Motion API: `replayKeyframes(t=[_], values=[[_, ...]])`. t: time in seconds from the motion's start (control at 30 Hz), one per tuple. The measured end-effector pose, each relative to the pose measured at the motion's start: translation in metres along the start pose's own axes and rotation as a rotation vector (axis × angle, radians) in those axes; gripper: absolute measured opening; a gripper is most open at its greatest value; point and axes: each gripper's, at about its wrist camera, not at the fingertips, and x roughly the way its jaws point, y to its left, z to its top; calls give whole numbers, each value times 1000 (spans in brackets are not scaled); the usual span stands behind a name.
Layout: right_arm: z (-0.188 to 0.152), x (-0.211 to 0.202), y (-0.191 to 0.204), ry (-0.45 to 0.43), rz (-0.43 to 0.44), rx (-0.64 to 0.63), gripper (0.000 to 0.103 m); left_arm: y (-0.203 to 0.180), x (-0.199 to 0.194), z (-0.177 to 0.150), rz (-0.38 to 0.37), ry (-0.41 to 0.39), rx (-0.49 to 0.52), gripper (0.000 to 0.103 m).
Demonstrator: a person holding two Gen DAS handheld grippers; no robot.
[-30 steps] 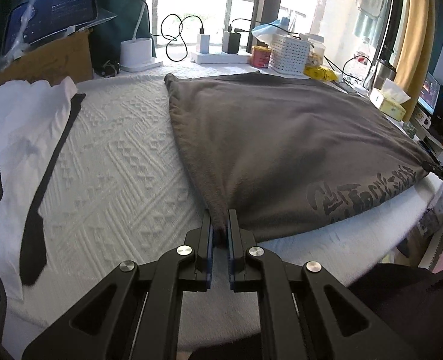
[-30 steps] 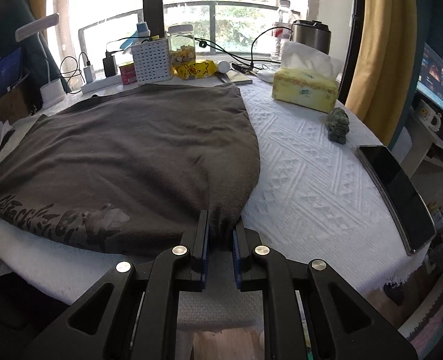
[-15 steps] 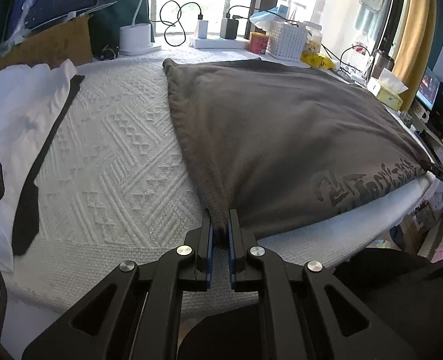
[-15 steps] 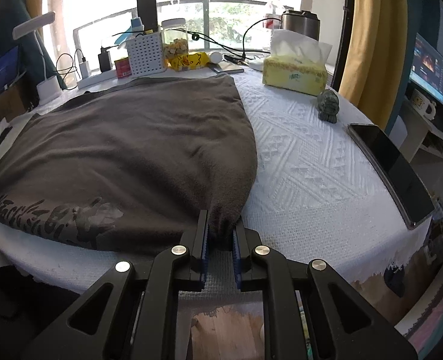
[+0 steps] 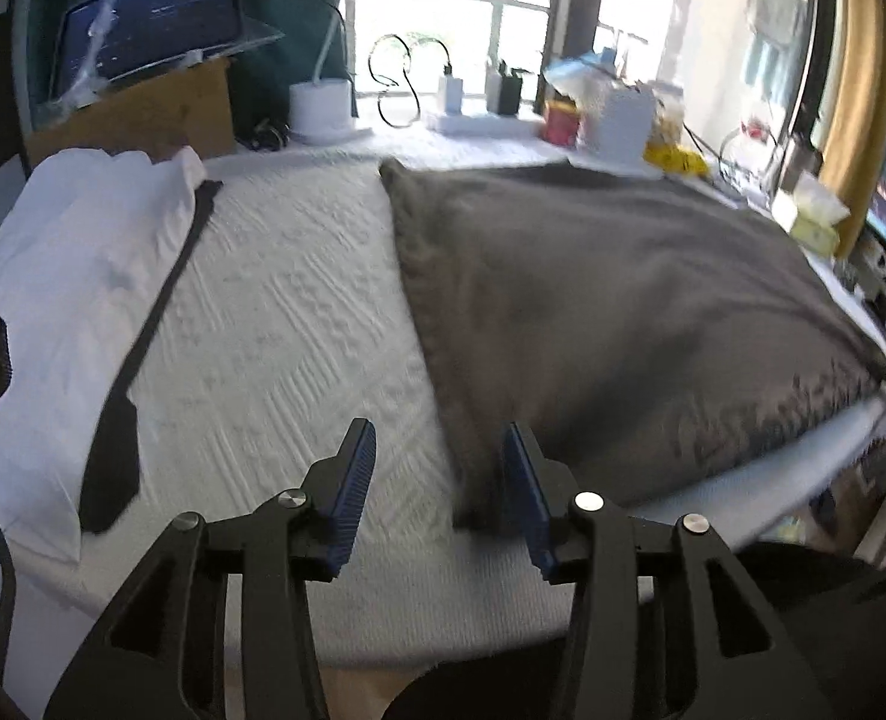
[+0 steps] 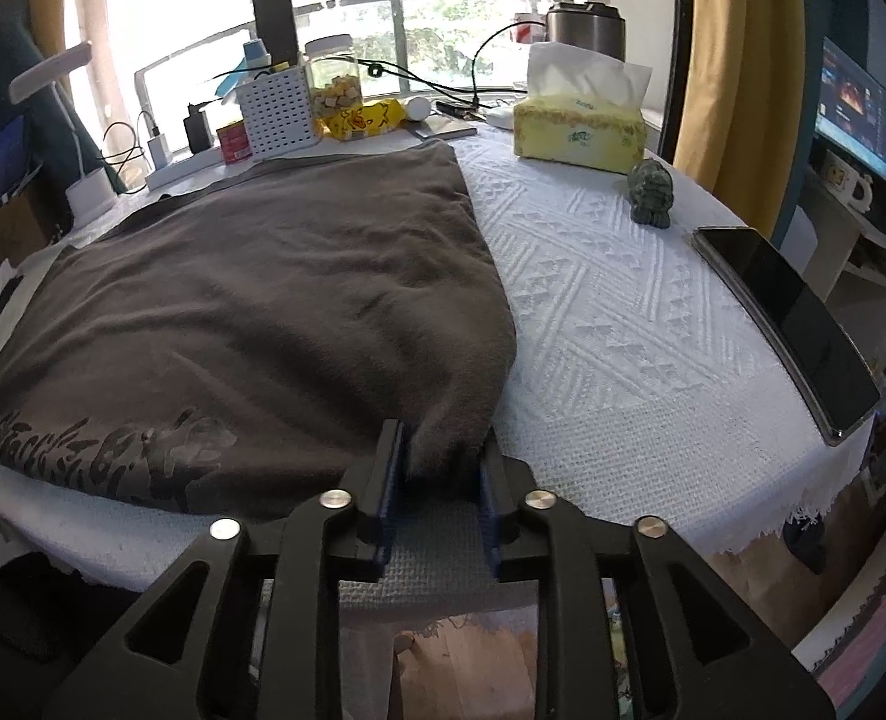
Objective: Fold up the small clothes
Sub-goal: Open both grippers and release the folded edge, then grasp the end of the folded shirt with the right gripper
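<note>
The left gripper (image 5: 437, 480) stands with its jaws wide apart, the near-left corner of the grey shirt (image 5: 611, 324) lying loose between them. The right gripper (image 6: 437, 480) is parted too — the near-right corner sits in the gap, apparently unclamped. The shirt lies spread flat across the white tablecloth (image 6: 623, 300), its printed hem along the table's near edge. The risk — that hem sits right at the edge, so a careless brush from either claw could drag the cloth off or rumple the flat layer.

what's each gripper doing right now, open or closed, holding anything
Left gripper: open, holding nothing.
Right gripper: open, grey shirt corner loose between its jaws.
</note>
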Motion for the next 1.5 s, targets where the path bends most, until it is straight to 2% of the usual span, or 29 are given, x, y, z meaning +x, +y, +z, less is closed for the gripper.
replayKeyframes(t=[0.03, 0.07, 0.2, 0.27, 0.33, 0.37, 0.4, 0.7, 1.0, 1.1, 1.3, 1.4, 1.5], values=[[1, 0, -1, -2, -9, 9, 40, 1, 0, 5, 7, -11, -2, 45], [2, 0, -2, -3, -16, 20, 43, 2, 1, 10, 11, -23, -5, 45], [6, 1, -6, 7, -21, 45, 46, 4, 6, 30, 10, -59, -12, 45], [8, 0, -6, 13, -24, 59, 59, 3, 12, 41, 3, -67, -17, 46], [9, -2, -6, 18, -21, 78, 74, 1, 15, 48, -7, -75, -20, 53], [11, -3, -7, 22, -25, 88, 77, 0, 16, 51, -13, -79, -20, 59], [12, -5, -8, 23, -34, 103, 79, 0, 17, 54, -20, -84, -22, 59], [15, -12, -6, 63, -11, 215, 80, 7, 30, 80, -63, -104, -53, 59], [5, -5, 13, 117, -41, 272, 80, 30, 51, 91, -87, -79, -69, 59], [5, -1, 22, 114, -87, 283, 81, 35, 56, 92, -100, -67, -68, 59], [6, 3, 32, 115, -115, 356, 82, 51, 69, 92, -116, -34, -87, 59], [10, 10, 41, 110, -114, 362, 84, 58, 75, 95, -122, -22, -93, 59], [15, 16, 43, 80, -86, 384, 93, 61, 78, 97, -141, -17, -98, 59]])
